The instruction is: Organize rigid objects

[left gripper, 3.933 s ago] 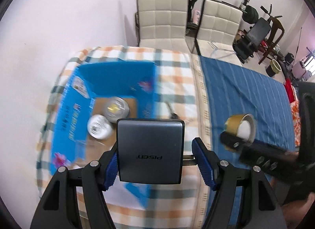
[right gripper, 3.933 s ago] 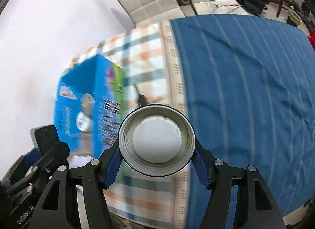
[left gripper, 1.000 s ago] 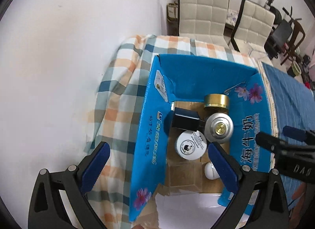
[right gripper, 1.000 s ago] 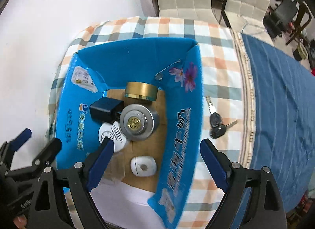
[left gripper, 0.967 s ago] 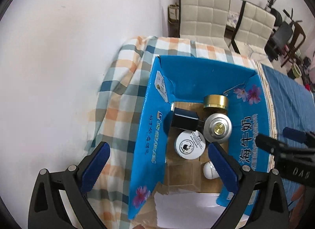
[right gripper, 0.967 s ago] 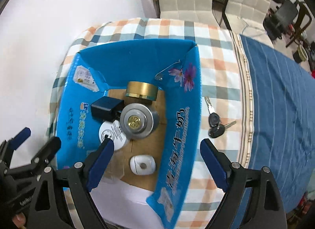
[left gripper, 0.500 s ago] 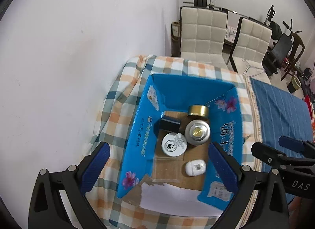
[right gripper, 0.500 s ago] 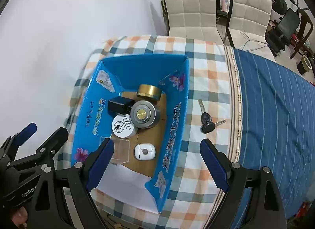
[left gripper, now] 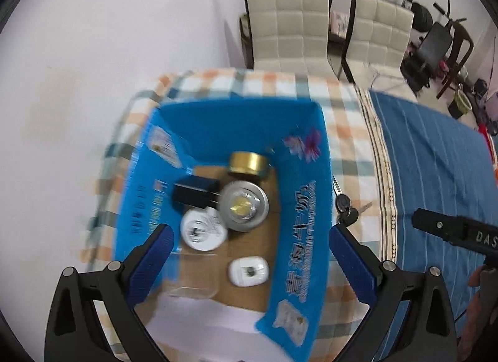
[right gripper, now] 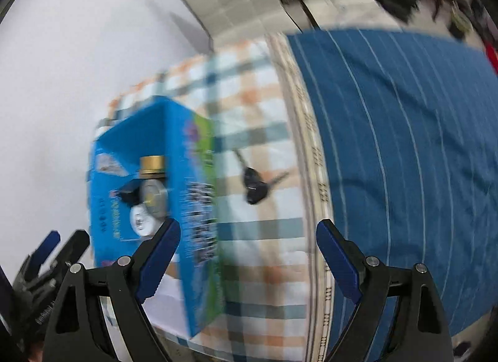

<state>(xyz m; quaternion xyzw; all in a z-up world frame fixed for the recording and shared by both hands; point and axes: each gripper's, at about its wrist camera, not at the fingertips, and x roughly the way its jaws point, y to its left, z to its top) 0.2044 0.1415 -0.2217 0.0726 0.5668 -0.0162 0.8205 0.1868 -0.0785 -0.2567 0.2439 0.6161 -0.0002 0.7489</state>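
Note:
An open blue carton (left gripper: pixel 308 206) stands on the checked cloth; it also shows in the right wrist view (right gripper: pixel 199 206). Inside lie a gold-lidded tin (left gripper: pixel 248 161), a silver round tin (left gripper: pixel 246 206), a black charger (left gripper: pixel 194 194), a white round lid (left gripper: pixel 204 229) and a small white device (left gripper: pixel 248 271). A bunch of black keys (right gripper: pixel 255 187) lies on the cloth right of the carton; it also shows in the left wrist view (left gripper: pixel 345 209). My left gripper (left gripper: pixel 249 265) is open and empty above the carton. My right gripper (right gripper: pixel 247 256) is open and empty, above the cloth beside the carton.
A blue striped cloth (right gripper: pixel 404 144) covers the table's right part. Two cream padded chairs (left gripper: pixel 289 28) stand behind the table against the white wall (left gripper: pixel 93 50). Gym gear and a dark chair (left gripper: pixel 442 44) stand at the far right.
Both grippers, empty since the charger and tin went into the carton, have dropped lower. The right gripper has swung right, off the carton towards the keys.

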